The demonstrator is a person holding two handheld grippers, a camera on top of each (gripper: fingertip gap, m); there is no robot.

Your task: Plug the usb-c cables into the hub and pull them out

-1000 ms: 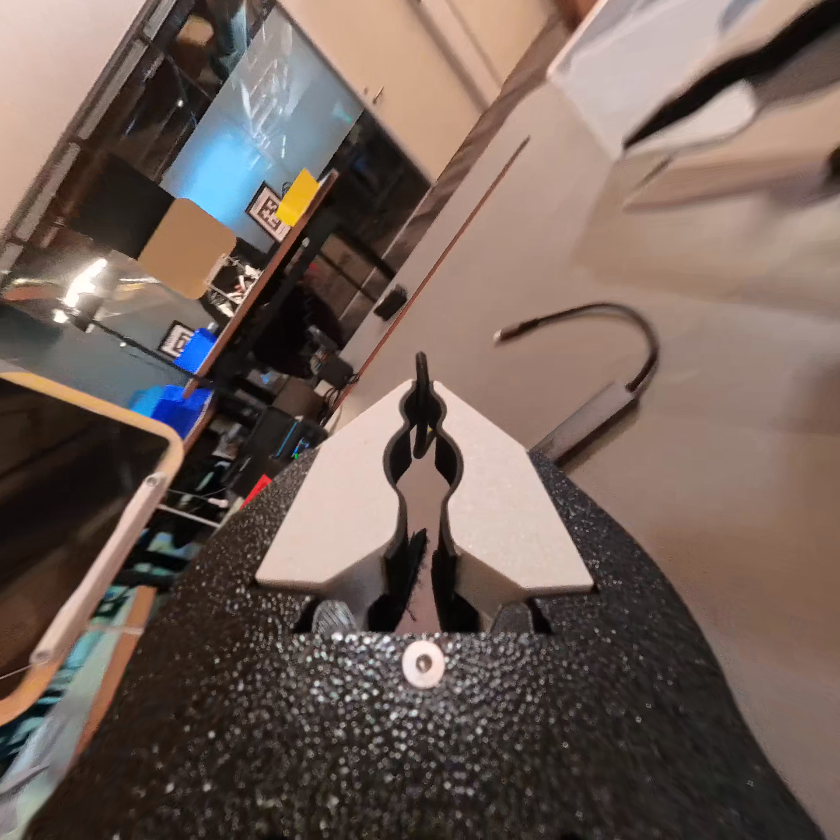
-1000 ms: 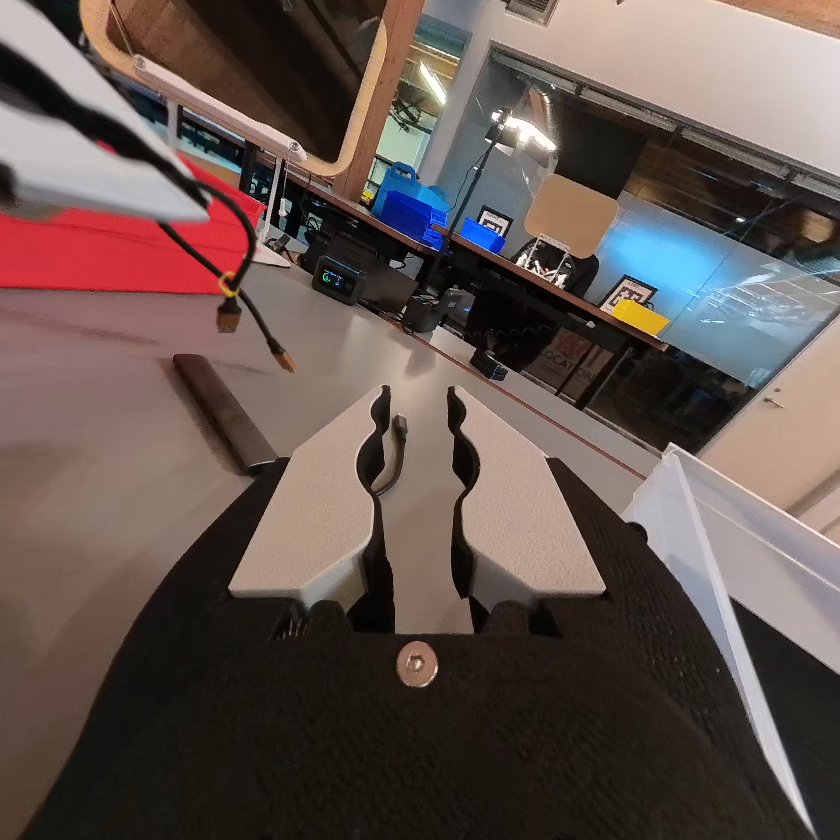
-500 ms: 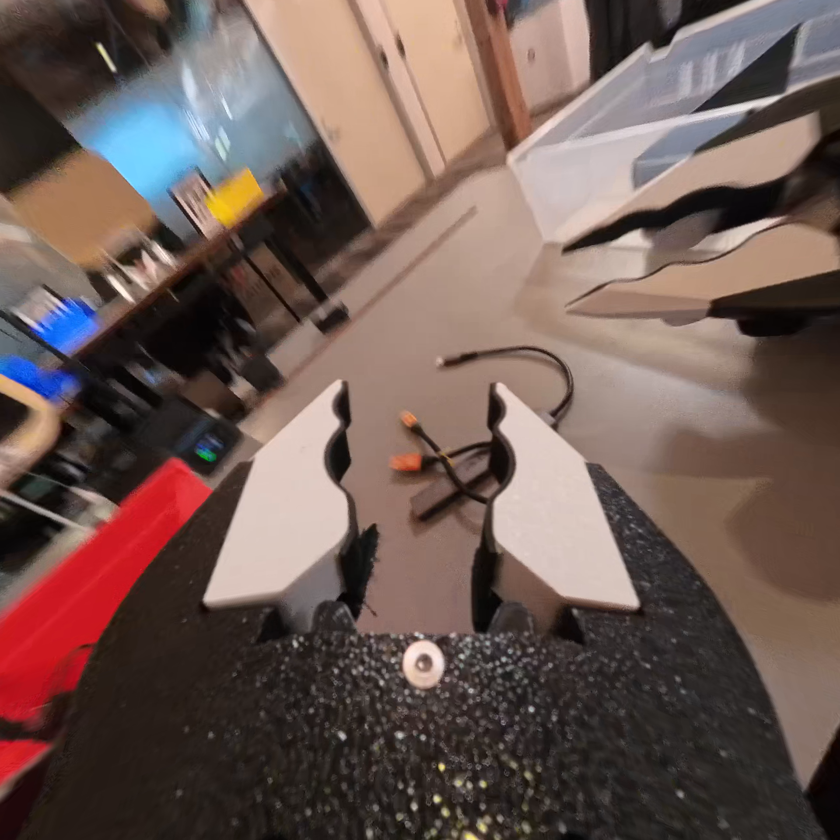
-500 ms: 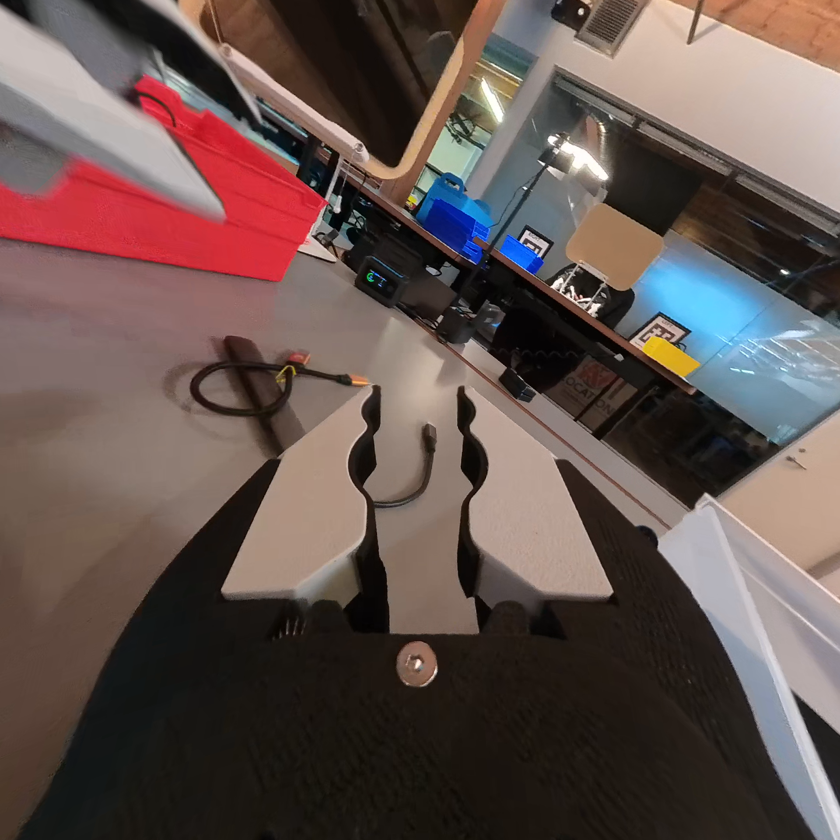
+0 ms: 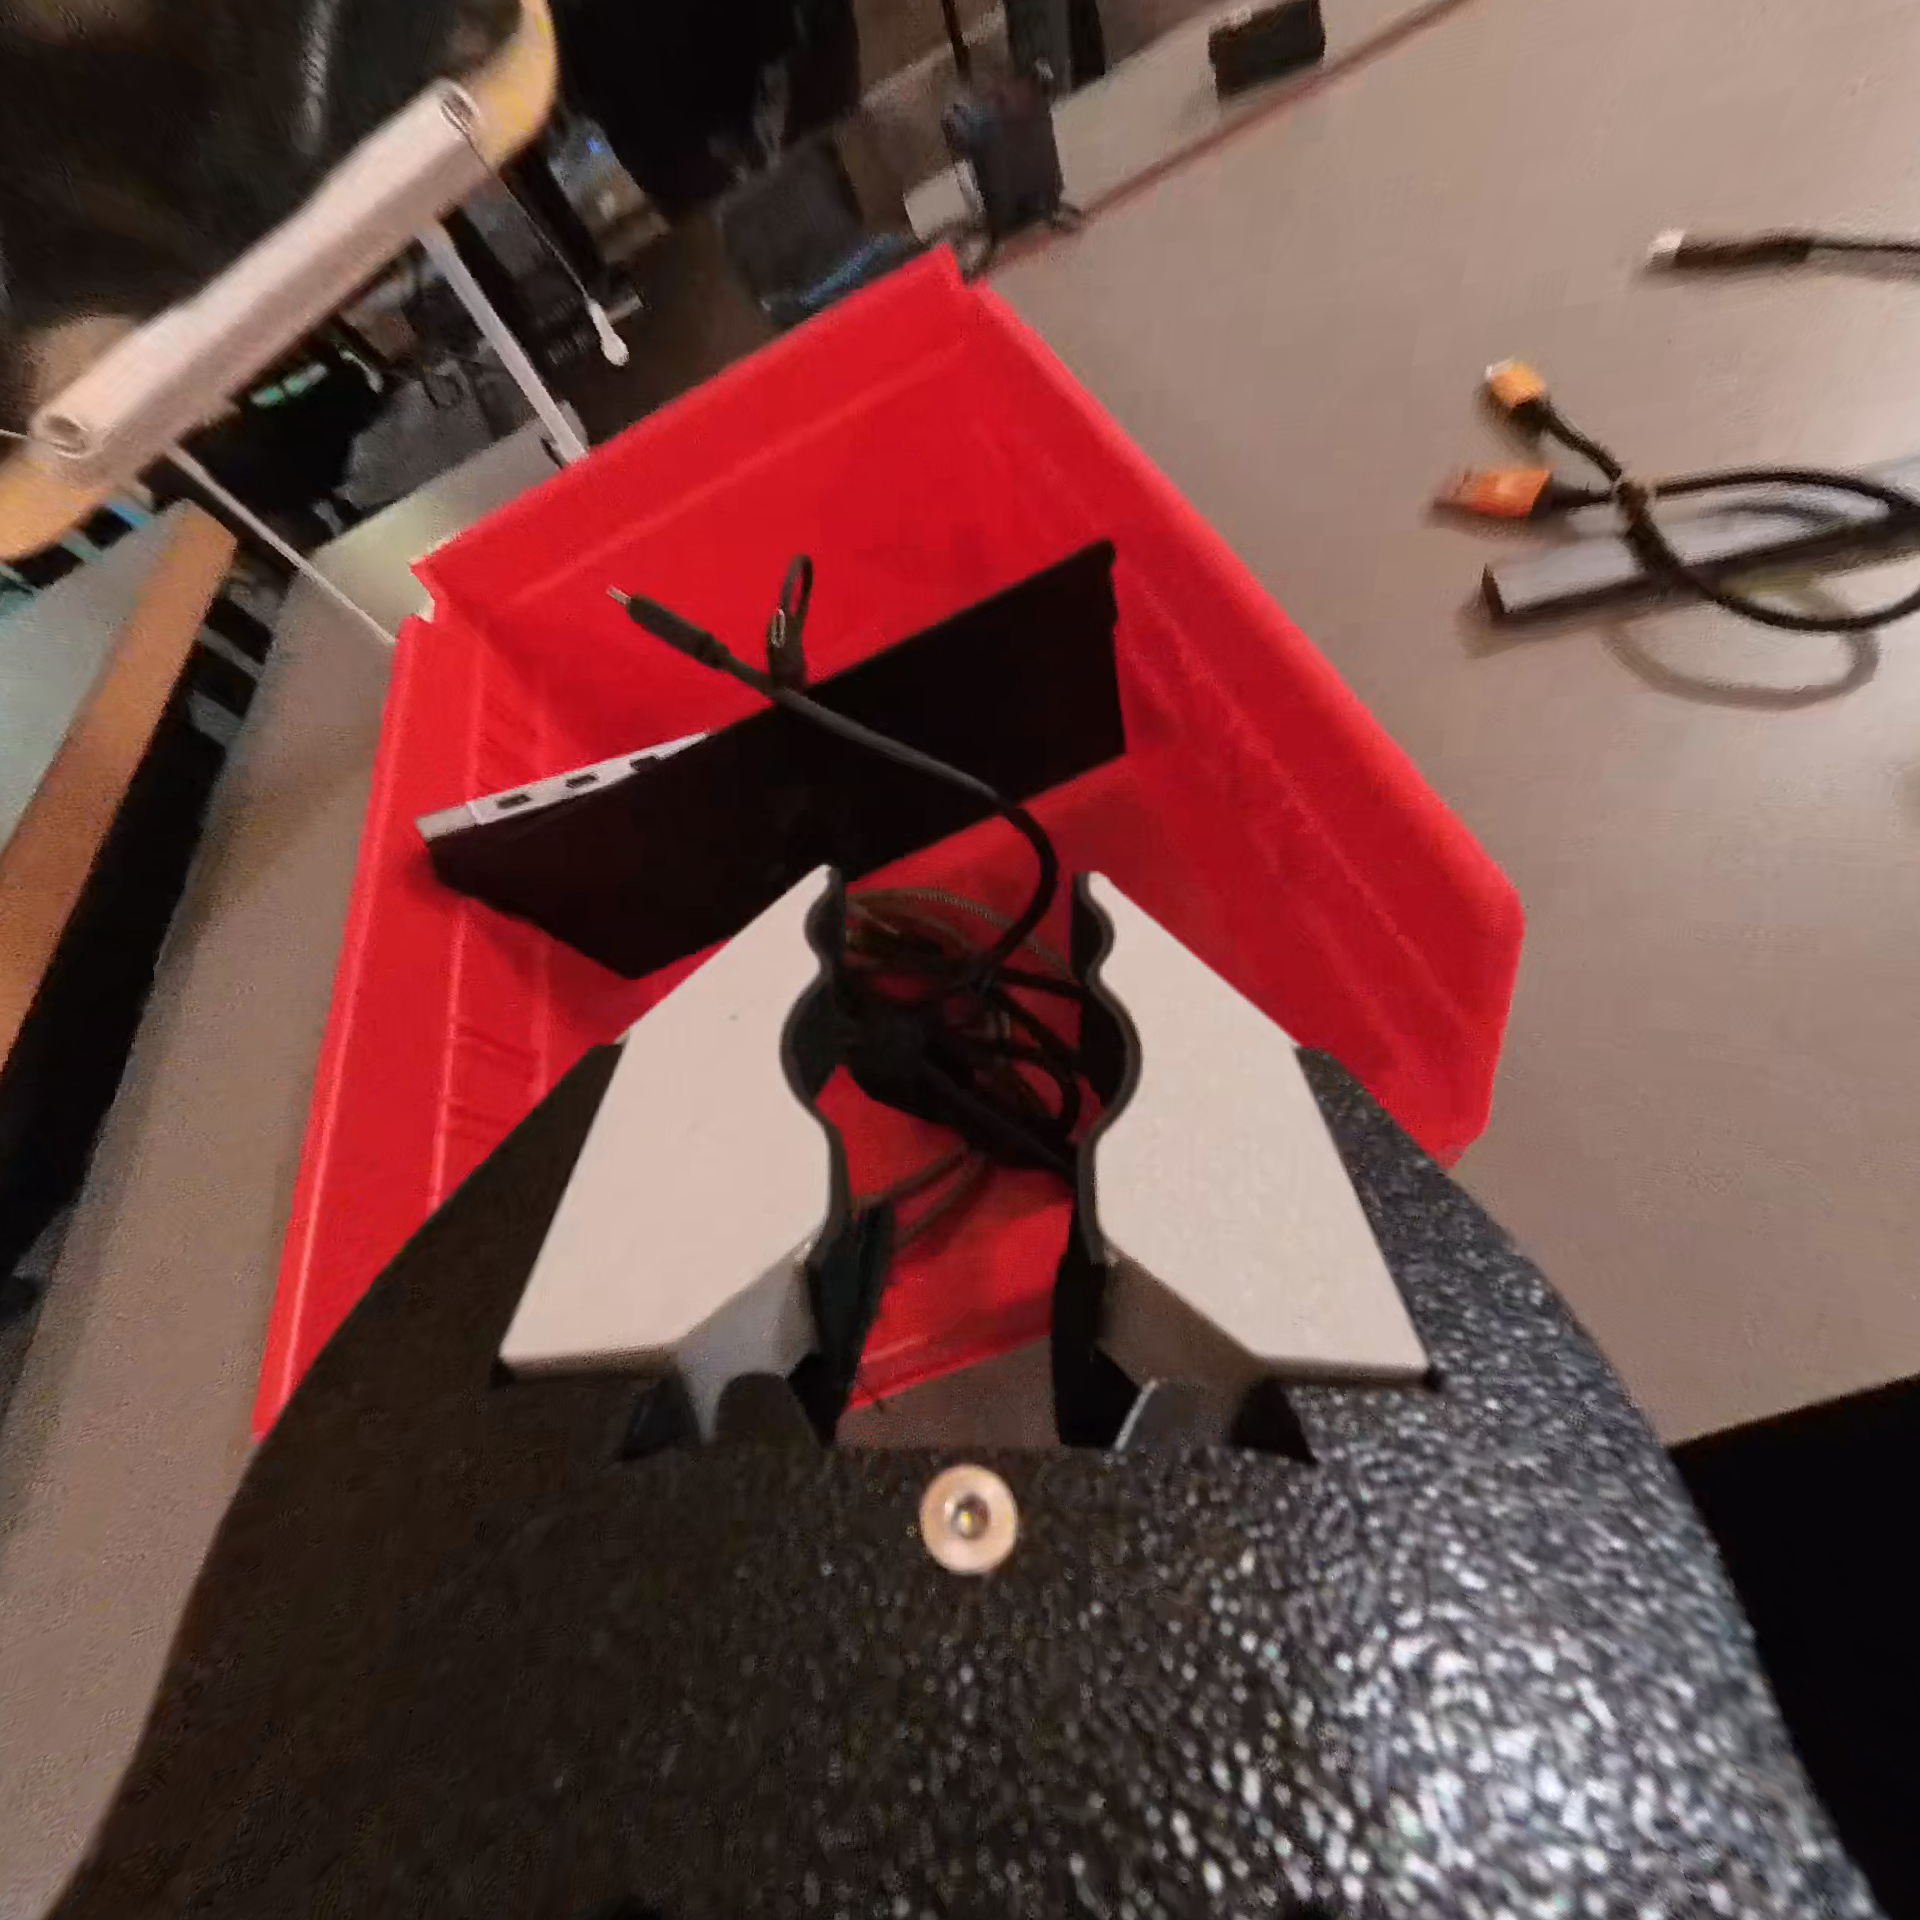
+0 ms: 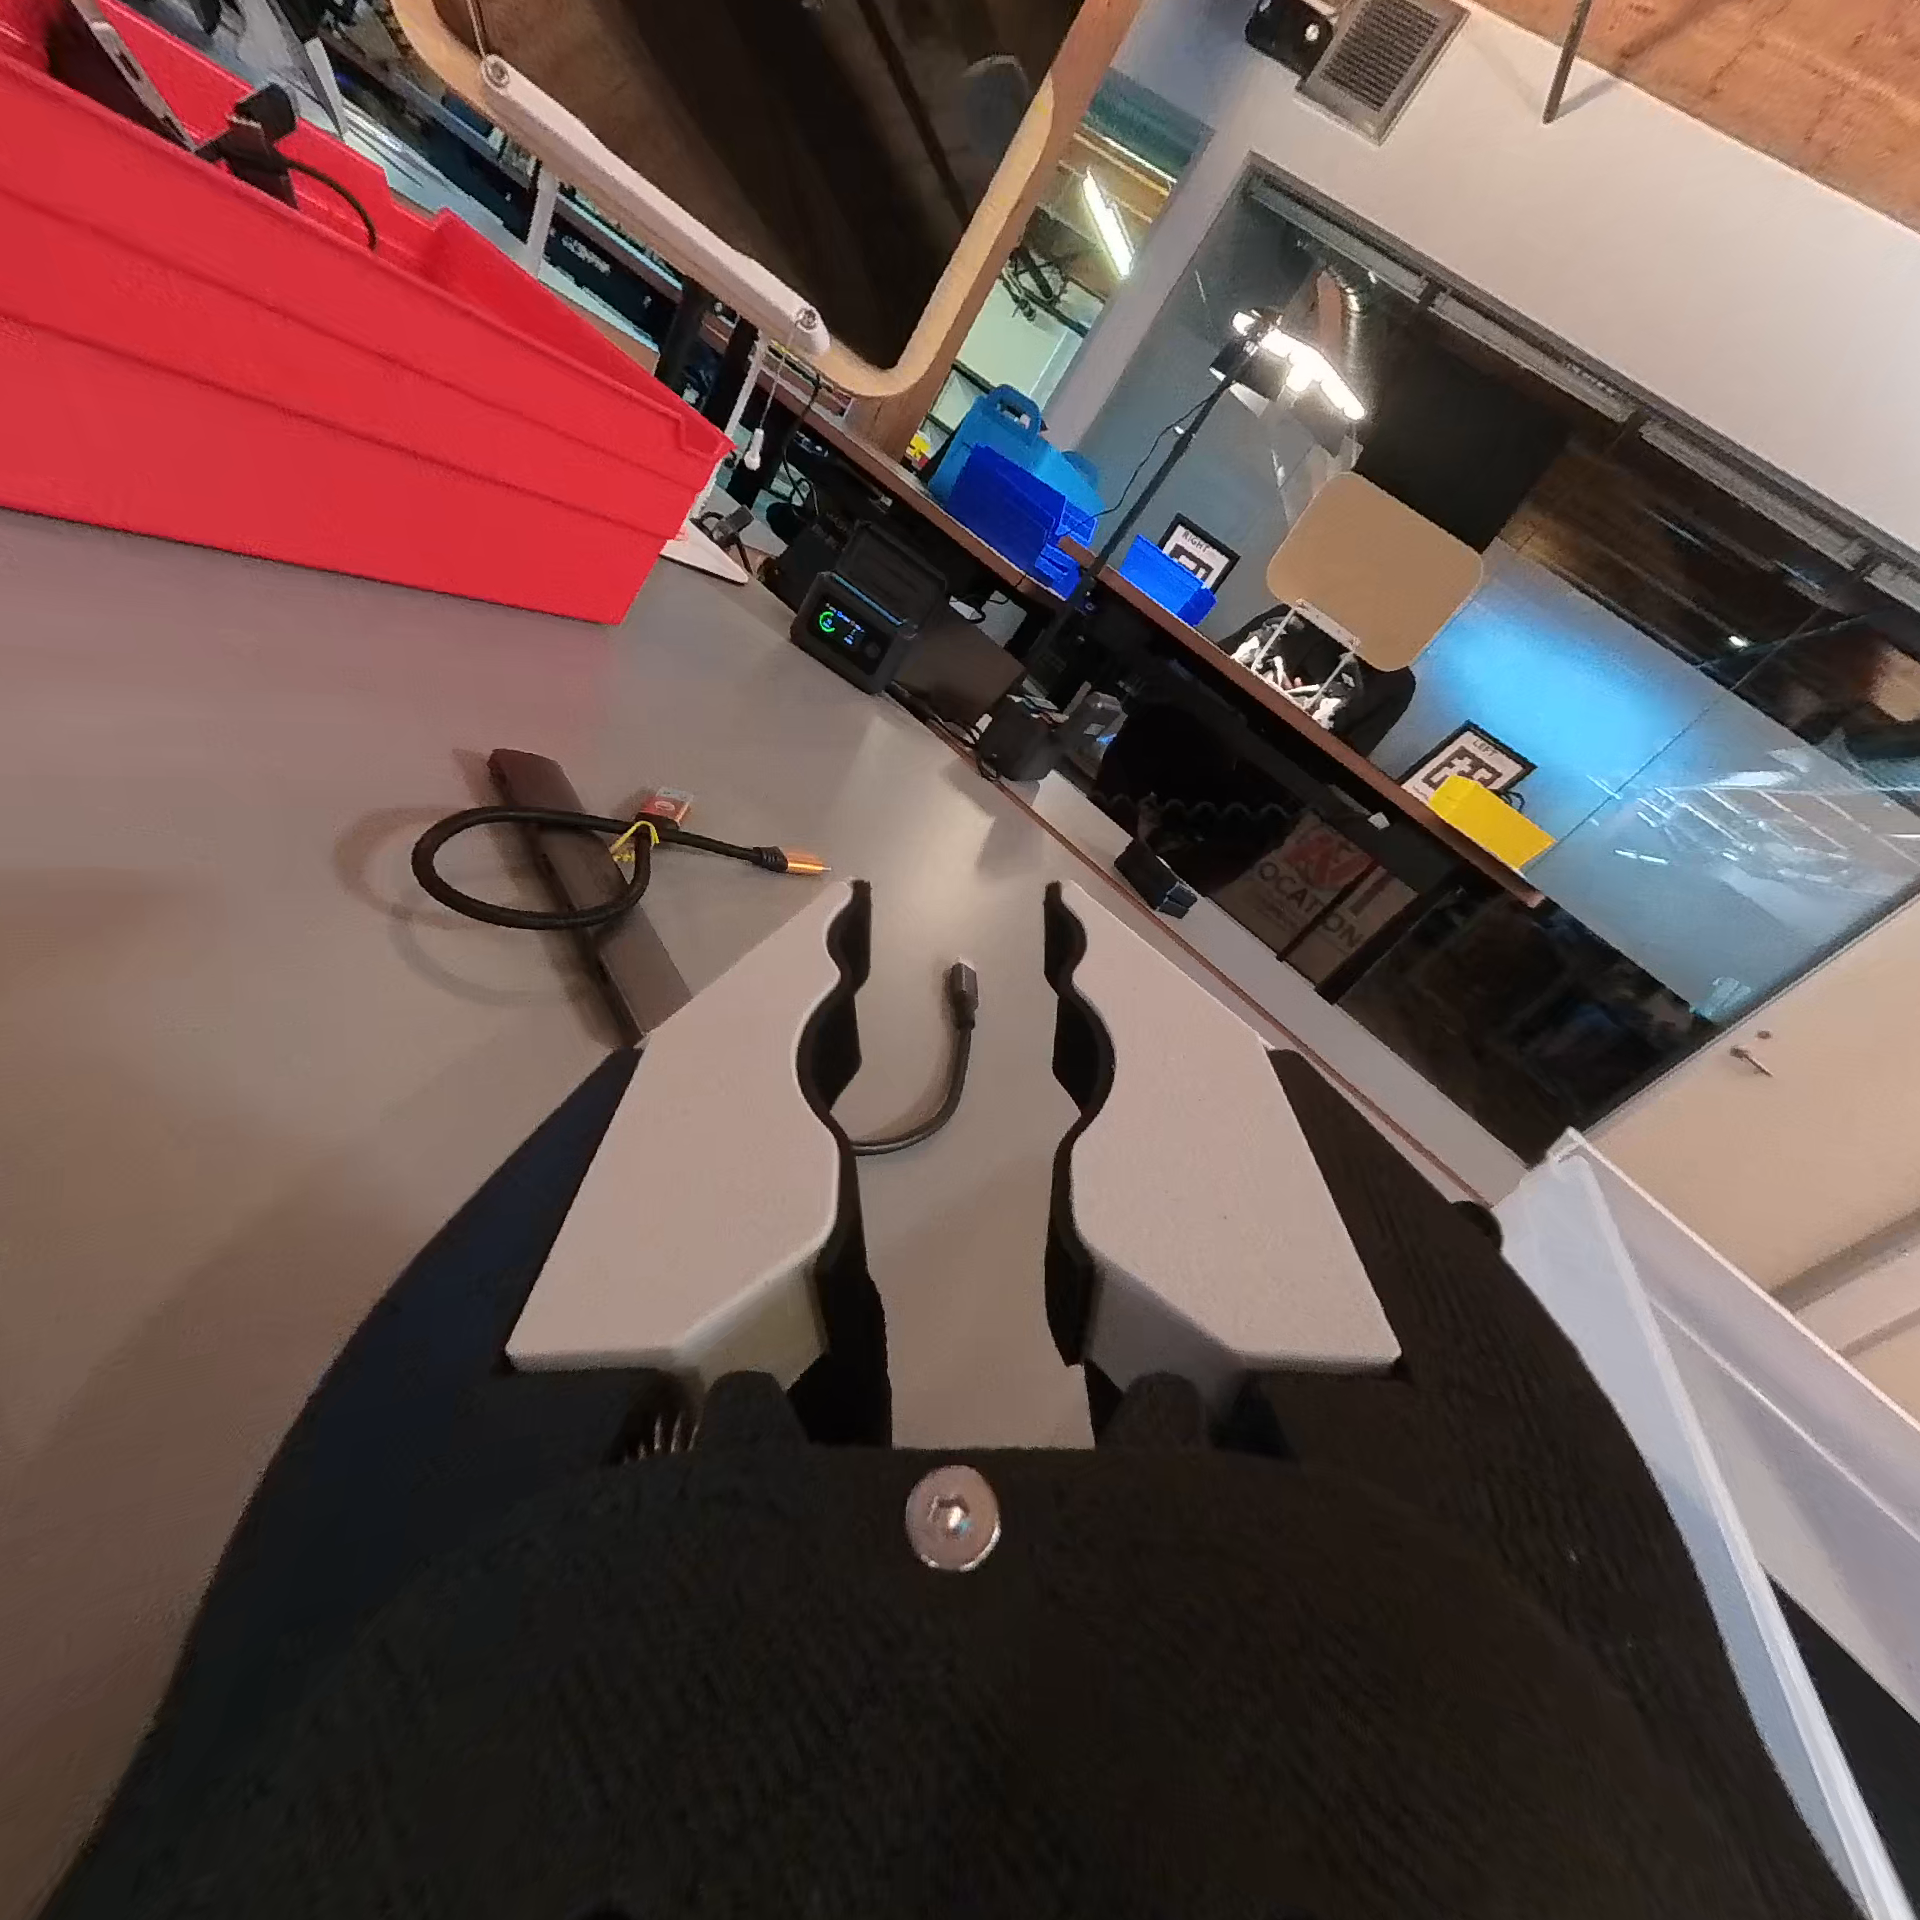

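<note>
A slim dark hub (image 6: 639, 961) lies on the grey table. A black cable with orange plugs (image 6: 499, 914) lies looped across it, and neither plug is in a port. The hub's own short lead (image 6: 961, 1060) curls between my right fingers. My right gripper (image 6: 953, 894) is open and empty, low over the table just short of the hub. My left gripper (image 5: 958, 888) is open and empty above a red bin (image 5: 1299, 779). The bin holds a flat dark device (image 5: 831, 790) and a tangle of black cables (image 5: 987, 1018). The hub (image 5: 1579, 571) and the cable (image 5: 1766, 613) lie to the right.
The red bin (image 6: 312, 436) stands at the far left of the table in the right wrist view. A clear plastic bin (image 6: 1662, 1403) is close on the right. A small black box with a lit screen (image 6: 847, 634) sits past the table's far edge. My hands' fingertips stand some 30 cm from each other. From the right gripper's tips to the slim dark hub (image 6: 639, 961) is close to 9 cm.
My left gripper opened and let the black cable drop across the hub. It then swung left to hang over the red bin. My right gripper stayed open and hardly moved.
</note>
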